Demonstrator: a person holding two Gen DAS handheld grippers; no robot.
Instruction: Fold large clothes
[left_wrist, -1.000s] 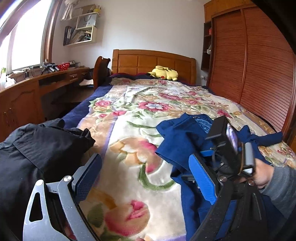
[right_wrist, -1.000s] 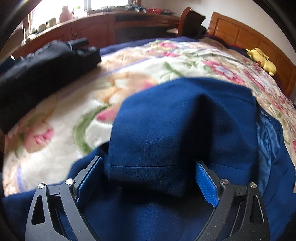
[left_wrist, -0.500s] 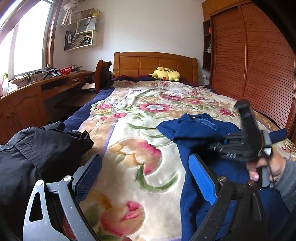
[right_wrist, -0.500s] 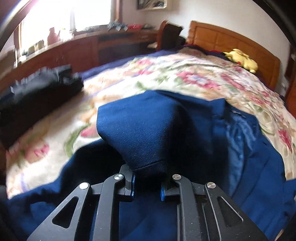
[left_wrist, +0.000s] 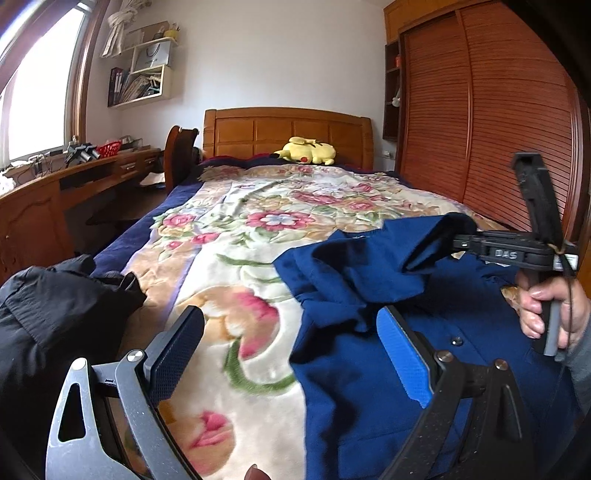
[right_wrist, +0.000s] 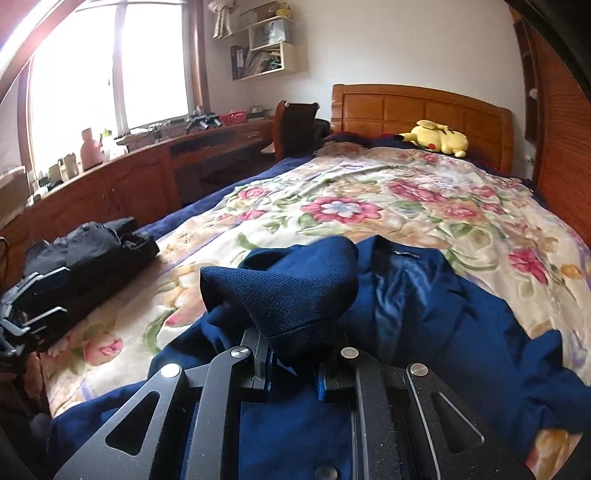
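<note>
Folding has barely begun: the jacket (right_wrist: 424, 314) lies rumpled on the bed (right_wrist: 369, 206), one sleeve (right_wrist: 288, 295) raised. Right tongs (right_wrist: 291, 373), spread around that sleeve a second ago, now pinch and lift it; left tongs (left_wrist: 288, 354) stay spread, hovering empty just beside the jacket.

Floral blanket (left_wrist: 266, 236) lies bare between black clothes (left_wrist: 55, 314) (left) and blue jacket (left_wrist: 369, 350).

Right claw (right_wrist: 293, 363) clamped tight, raised — left claw (left_wrist: 291, 354) spread wide, low.
</note>
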